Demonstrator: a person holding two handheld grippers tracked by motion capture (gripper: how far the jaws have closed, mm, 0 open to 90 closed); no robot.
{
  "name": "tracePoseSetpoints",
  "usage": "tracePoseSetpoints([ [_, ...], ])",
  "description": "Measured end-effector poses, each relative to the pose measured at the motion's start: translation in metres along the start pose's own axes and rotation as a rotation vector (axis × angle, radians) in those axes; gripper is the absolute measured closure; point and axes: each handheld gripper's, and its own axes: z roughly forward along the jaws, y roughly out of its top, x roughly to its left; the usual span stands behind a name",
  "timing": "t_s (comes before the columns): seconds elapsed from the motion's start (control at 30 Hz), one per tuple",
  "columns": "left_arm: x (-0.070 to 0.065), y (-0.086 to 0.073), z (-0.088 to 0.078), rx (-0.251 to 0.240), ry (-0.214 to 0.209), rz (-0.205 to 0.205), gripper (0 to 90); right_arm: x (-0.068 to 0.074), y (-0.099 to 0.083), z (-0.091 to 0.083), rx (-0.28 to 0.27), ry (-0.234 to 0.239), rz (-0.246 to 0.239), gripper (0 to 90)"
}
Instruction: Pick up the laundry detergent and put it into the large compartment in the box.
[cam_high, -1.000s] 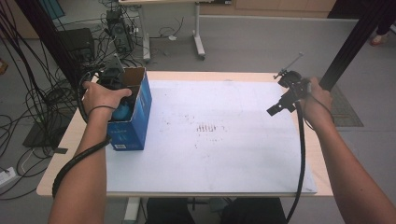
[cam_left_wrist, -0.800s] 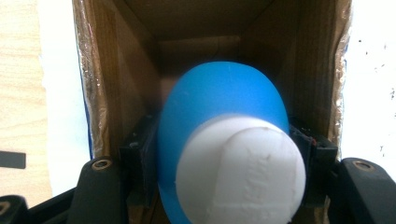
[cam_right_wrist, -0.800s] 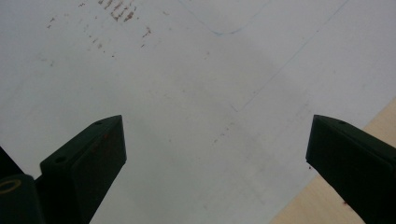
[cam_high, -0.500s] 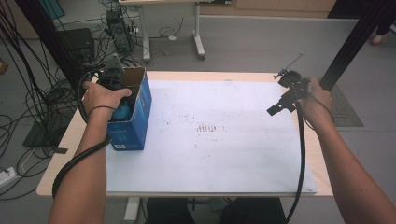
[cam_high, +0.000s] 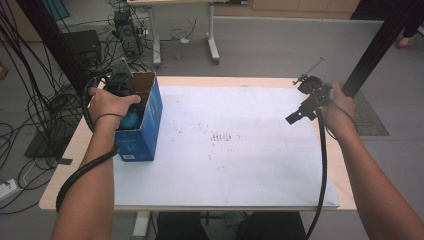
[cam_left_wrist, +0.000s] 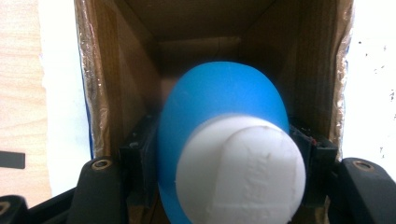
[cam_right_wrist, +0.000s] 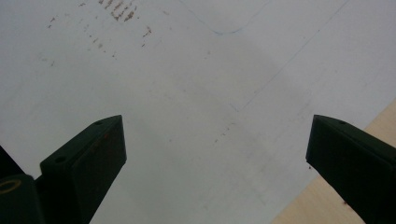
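A blue cardboard box with an open top stands at the left end of the table. My left gripper reaches down into the box and is shut on a blue bottle with a white cap; the bottle shows just inside the opening under the left hand. My right gripper hangs above the right side of the white sheet. Its jaws stand wide apart in the right gripper view, with nothing between them.
The white sheet bears small brown marks near its middle. Bare wood of the table shows left of the box and along the right edge. Cables, a dark post and another desk's legs stand on the floor beyond.
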Motion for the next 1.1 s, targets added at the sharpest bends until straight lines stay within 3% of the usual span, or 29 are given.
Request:
tracePoseSetpoints([
  [0.47,0.000,0.000,0.001,-0.004,-0.016,0.004,37.1,0.002,0.001,0.002,0.004,0.000,-0.003,4.6],
  [0.63,-0.001,0.001,-0.001,-0.001,-0.003,0.001,35.4,0.002,0.002,0.002,0.003,0.002,-0.004,4.6],
  [1.1,-0.005,0.001,-0.022,-0.030,0.021,0.004,31.9,0.002,0.002,0.003,0.002,0.002,-0.005,4.6],
])
